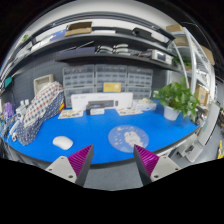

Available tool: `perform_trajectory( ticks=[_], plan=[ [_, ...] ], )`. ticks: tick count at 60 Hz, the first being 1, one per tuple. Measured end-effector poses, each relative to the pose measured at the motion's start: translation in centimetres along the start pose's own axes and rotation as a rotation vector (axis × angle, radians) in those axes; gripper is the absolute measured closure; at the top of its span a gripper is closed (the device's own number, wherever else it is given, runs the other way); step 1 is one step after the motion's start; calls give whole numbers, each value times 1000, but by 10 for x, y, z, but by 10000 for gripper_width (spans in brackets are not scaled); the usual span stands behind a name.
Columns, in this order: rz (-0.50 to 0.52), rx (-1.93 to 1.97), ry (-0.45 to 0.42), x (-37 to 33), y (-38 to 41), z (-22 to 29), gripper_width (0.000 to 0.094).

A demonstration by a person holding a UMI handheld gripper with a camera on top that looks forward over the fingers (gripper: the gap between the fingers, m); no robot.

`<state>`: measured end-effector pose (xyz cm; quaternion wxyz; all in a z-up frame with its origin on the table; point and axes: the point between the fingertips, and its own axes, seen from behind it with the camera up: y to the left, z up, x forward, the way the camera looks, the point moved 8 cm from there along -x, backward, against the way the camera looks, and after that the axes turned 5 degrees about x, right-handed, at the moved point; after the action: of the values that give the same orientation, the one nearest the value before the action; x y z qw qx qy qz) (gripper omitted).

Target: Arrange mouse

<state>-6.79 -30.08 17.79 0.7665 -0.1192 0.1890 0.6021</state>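
Observation:
A white mouse (62,142) lies on the blue table mat (100,128), ahead of my left finger and a little to its left. A round pale mouse pad (129,137) with small markings lies on the mat just beyond my right finger. My gripper (113,162) hovers over the grey front edge of the table, open, with nothing between its purple pads (82,157). The mouse and the round pad are apart from each other and from both fingers.
A white cabinet with drawers and boxes (107,100) stands at the back of the mat. A green potted plant (181,99) is at the right. A checkered object (38,106) leans at the left. Shelves (105,48) run above.

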Motion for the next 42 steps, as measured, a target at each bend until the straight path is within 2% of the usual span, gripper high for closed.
perform_trajectory(
  ticks=[11, 22, 32, 42],
  plan=[
    [146, -58, 154, 30, 84, -67, 116],
    [269, -99, 244, 67, 157, -95, 112],
    [278, -134, 265, 109, 191, -89, 115],
    [233, -152, 286, 149, 203, -75, 114]
  ],
)
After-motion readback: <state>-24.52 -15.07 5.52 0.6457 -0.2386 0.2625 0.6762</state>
